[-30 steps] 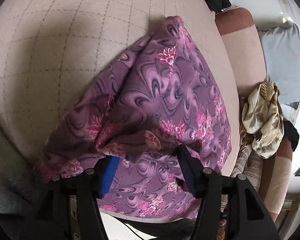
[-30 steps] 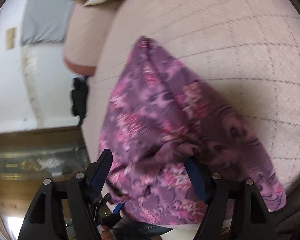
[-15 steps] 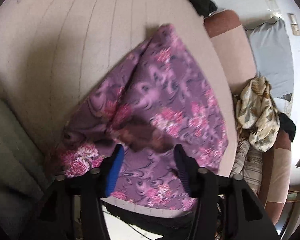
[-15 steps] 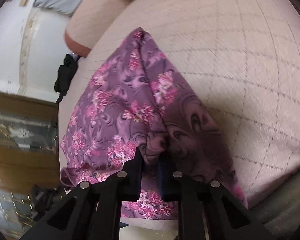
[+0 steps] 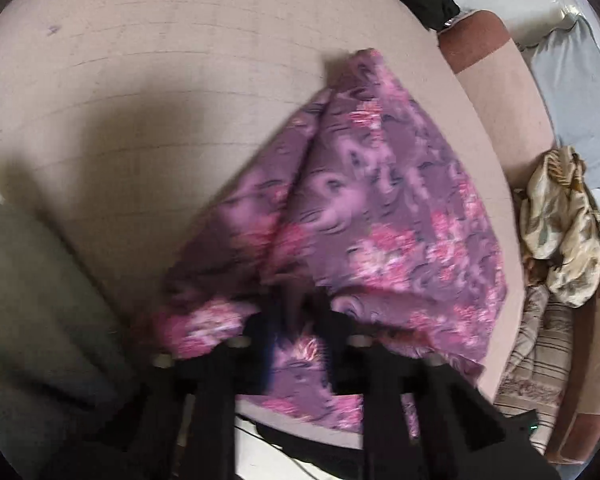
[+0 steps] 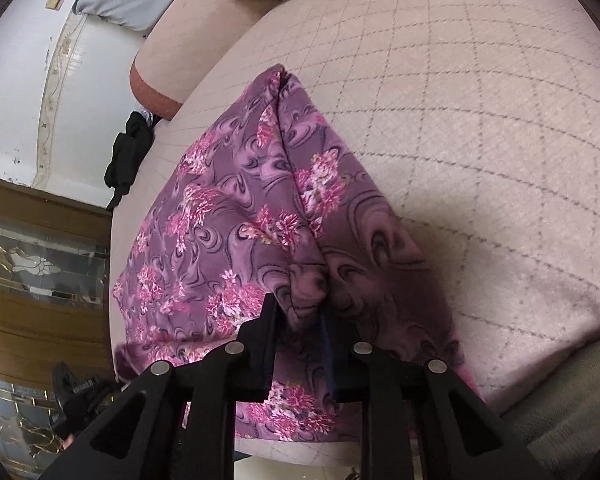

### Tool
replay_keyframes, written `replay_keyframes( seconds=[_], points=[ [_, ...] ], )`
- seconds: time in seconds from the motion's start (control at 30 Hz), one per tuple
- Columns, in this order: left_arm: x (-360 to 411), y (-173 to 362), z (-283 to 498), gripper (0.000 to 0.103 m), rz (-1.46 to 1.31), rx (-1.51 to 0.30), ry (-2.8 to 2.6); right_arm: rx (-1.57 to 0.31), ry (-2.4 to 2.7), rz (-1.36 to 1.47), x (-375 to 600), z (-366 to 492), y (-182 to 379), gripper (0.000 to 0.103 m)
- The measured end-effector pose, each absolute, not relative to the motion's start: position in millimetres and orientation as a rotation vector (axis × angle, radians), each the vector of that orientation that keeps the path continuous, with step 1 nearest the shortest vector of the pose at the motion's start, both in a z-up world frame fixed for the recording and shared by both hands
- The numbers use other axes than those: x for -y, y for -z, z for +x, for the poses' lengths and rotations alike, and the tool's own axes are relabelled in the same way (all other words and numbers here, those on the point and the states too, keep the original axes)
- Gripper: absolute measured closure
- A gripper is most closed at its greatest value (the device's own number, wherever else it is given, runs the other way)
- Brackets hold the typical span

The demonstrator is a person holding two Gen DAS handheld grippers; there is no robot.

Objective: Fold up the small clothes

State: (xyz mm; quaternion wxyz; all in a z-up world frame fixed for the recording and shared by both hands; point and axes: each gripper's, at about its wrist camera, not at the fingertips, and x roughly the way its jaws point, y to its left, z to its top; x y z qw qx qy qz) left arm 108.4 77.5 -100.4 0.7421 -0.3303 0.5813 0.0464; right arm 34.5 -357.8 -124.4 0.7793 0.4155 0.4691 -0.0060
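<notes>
With its long axis running away from both cameras, purple floral garment (image 6: 236, 216) tapers to a far point — left gripper (image 5: 296, 320) and right gripper (image 6: 300, 312) angled steeply down, fingers just clamped onto its near bunched edge.

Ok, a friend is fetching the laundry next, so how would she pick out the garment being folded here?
Look at the big pale pink checked cushion that fills the view. Lying on it, near its front edge, is the purple cloth, pinched by both tongs. Its swirls and pink flowers set it apart from the cream and tan cloth heaped at the side and the black garment at the cushion's edge.
</notes>
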Motion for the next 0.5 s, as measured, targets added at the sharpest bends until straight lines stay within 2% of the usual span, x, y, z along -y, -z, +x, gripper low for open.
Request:
replay_keyframes(
  seconds=[0.03, 0.07, 0.17, 0.27, 0.33, 0.5],
  points=[
    [-78, 102, 107, 0.099, -0.708, -1.273, -0.105, -1.016, 0.014, 0.888, 358, 35, 124, 0.086],
    [-77, 100, 108, 0.099, -0.682, -1.266, -0.091, -1.026, 0.009, 0.873, 357, 37, 124, 0.094],
    [-82, 75, 105, 0.099, -0.687, -1.189, -0.039, -1.003, 0.002, 0.802, 355, 37, 102, 0.096],
    [-79, 38, 97, 0.099, -0.546, -1.089, 0.002, -0.944, -0.024, 0.725, 357, 18, 68, 0.097],
    [-77, 42, 94, 0.099, -0.473, -1.106, 0.001, -1.002, -0.004, 0.635, 349, 6, 69, 0.097],
    [-59, 90, 92, 0.099, -0.328, -1.226, -0.051, -1.114, 0.114, 0.549, 338, 18, 104, 0.097]
  ],
)
